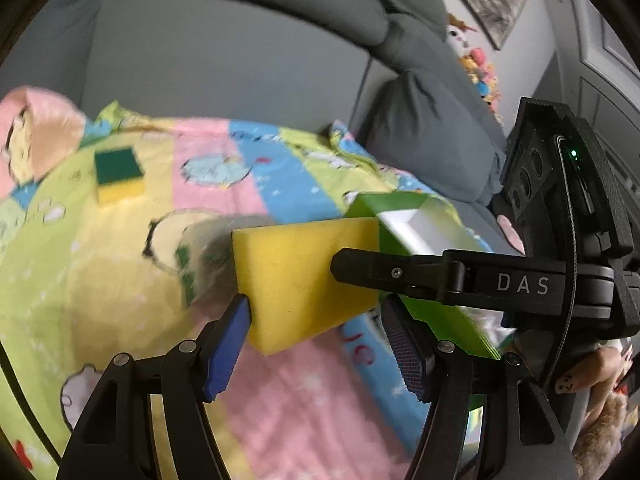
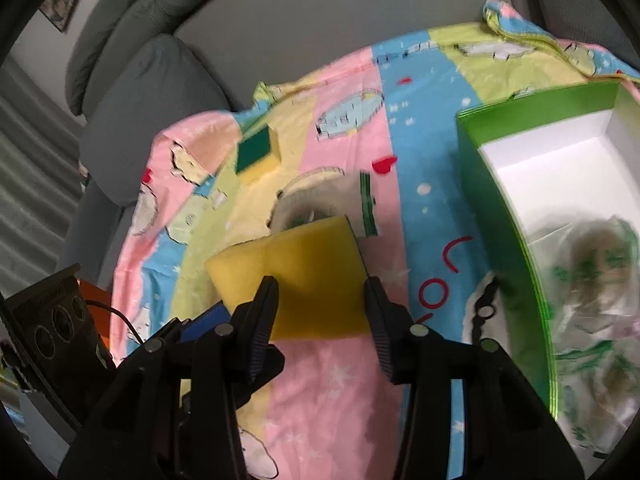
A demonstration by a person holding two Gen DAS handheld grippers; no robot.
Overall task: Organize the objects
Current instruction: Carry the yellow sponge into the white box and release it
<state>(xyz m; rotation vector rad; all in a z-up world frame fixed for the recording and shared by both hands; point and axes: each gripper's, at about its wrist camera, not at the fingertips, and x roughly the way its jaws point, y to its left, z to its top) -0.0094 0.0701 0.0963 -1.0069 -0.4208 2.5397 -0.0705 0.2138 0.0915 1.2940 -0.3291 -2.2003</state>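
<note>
A yellow sponge [image 1: 304, 276] with a dark green scouring side hangs above the blanket, gripped from two sides. My right gripper [image 2: 320, 286] is shut on it, one finger [image 1: 380, 270] lying flat across its big yellow face. My left gripper [image 1: 316, 306] holds the same sponge [image 2: 296, 272] across its width, its blue pads [image 1: 230, 344] against the sponge's edges; one such pad [image 2: 206, 318] shows by the sponge's lower left corner. A second sponge [image 1: 118, 168], green side up, lies farther back on the blanket [image 2: 256, 152]. A green box [image 2: 496, 208] with a white inside stands open to the right.
A pastel cartoon blanket [image 1: 280, 400] covers the seat of a grey sofa [image 1: 224, 64] with a grey cushion [image 1: 432, 136]. A clear green-printed packet [image 2: 592, 280] lies in the box; another blurred one [image 2: 324, 200] lies beyond the held sponge. A hand [image 1: 576, 376] grips the right tool.
</note>
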